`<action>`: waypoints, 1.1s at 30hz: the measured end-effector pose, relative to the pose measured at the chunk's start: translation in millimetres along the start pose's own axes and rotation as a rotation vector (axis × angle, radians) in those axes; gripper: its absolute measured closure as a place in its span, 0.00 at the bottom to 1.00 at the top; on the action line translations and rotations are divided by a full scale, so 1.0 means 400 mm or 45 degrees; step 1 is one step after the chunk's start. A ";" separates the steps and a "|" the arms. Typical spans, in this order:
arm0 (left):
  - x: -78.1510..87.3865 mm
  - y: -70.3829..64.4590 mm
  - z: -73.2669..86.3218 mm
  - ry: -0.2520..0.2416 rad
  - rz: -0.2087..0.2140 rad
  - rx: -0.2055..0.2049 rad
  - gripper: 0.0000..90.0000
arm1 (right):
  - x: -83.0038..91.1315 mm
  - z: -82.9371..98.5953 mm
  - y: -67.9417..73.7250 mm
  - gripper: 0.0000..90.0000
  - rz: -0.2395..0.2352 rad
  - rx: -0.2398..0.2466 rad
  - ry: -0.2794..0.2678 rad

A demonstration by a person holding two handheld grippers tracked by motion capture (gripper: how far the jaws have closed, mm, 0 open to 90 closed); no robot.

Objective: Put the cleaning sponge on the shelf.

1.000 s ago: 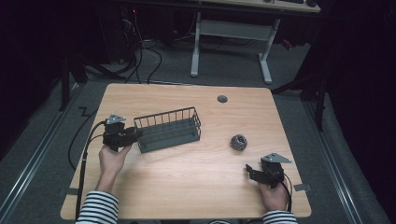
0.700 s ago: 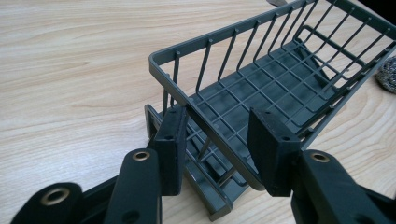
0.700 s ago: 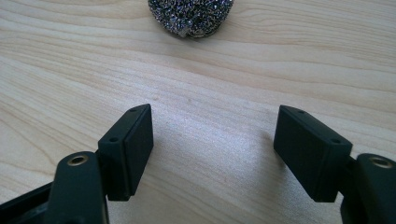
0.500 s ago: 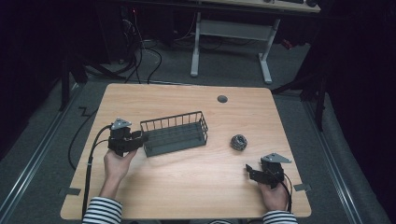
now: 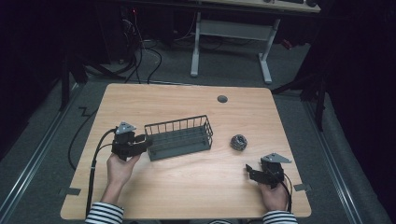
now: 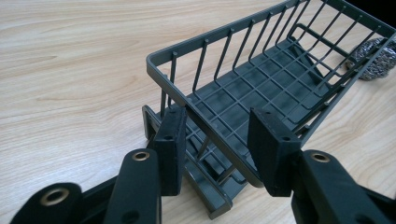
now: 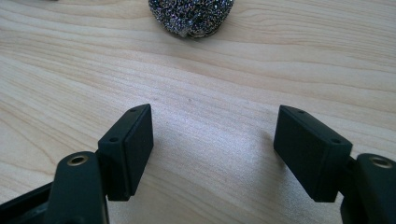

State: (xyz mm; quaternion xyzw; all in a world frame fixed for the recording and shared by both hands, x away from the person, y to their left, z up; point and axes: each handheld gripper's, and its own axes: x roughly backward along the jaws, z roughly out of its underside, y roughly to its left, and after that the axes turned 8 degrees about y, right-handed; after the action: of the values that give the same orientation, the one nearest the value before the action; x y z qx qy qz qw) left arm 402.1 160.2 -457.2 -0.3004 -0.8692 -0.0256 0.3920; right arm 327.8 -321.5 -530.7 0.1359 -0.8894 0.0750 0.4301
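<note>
One wire basket [image 5: 179, 137] sits mid-tabletop, left of centre, empty. Steel scrubber [image 5: 238, 142] just right of it, apart from it. Left tongs [image 6: 217, 140] straddle the basket's near-left end wall: one jaw outside, one inside, a gap showing on the inner side, so partly open and not clamped as far as I can tell. Risk: basket is light, grip sits at one end only, so closing and lifting would likely tip or swing the far end; it could also skid on the tabletop [image 5: 187, 186] and knock the scrubber. Right tongs [image 7: 212, 149] wide open, empty, resting low near the right edge, scrubber ahead of them.
</note>
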 end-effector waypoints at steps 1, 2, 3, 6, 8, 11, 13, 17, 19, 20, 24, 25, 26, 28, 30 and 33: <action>0.000 0.000 0.000 0.000 0.000 0.000 0.64 | 0.000 0.000 0.000 0.32 0.000 0.000 0.000; -0.002 -0.006 0.000 0.003 0.013 -0.003 0.64 | 0.000 0.000 0.000 0.32 0.000 0.000 0.000; -0.003 -0.008 0.000 0.008 0.027 -0.001 0.64 | 0.000 0.000 0.000 0.32 0.001 0.000 0.000; -0.007 -0.015 -0.004 0.013 0.019 -0.013 0.65 | 0.000 0.000 0.000 0.32 0.000 0.000 0.000; -0.010 -0.014 -0.004 0.014 0.028 -0.006 0.62 | 0.000 0.000 0.000 0.32 0.000 0.002 -0.001; -0.004 -0.015 -0.003 -0.009 0.039 0.008 0.53 | 0.000 0.000 0.000 0.32 0.000 0.000 0.000; 0.001 -0.013 -0.004 -0.022 0.042 0.013 0.43 | 0.000 0.000 0.000 0.32 0.000 -0.001 0.000; 0.029 -0.008 -0.006 -0.083 0.042 0.022 0.36 | 0.000 0.000 0.000 0.32 0.000 0.001 0.000; 0.041 -0.008 -0.005 -0.100 0.034 0.017 0.34 | 0.000 0.000 0.000 0.32 0.000 -0.001 0.000; 0.056 -0.006 -0.001 -0.115 0.014 0.005 0.33 | 0.000 0.000 -0.001 0.32 0.000 0.003 -0.001; 0.083 0.009 0.018 -0.145 -0.021 -0.006 0.34 | 0.000 0.000 0.000 0.32 0.000 0.001 0.000; 0.083 0.009 0.018 -0.145 -0.021 -0.006 0.34 | 0.000 0.000 0.000 0.32 0.000 0.001 0.000; 0.088 0.016 0.027 -0.149 -0.036 -0.006 0.34 | 0.000 0.000 0.000 0.32 0.000 0.003 0.000; 0.096 0.032 0.047 -0.136 -0.055 0.002 0.34 | 0.000 0.000 -0.001 0.32 0.000 0.003 0.000; 0.097 0.037 0.055 -0.132 -0.070 0.000 0.34 | 0.000 0.000 0.000 0.32 0.000 0.000 0.001; 0.100 0.056 0.082 -0.118 -0.097 0.018 0.34 | 0.000 0.000 -0.001 0.32 0.000 0.005 -0.001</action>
State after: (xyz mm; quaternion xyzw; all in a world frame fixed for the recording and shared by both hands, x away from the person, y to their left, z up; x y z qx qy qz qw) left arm 372.0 207.6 -456.1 -0.2650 -0.8975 -0.0205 0.3520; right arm 328.0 -321.8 -530.7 0.1365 -0.8894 0.0766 0.4295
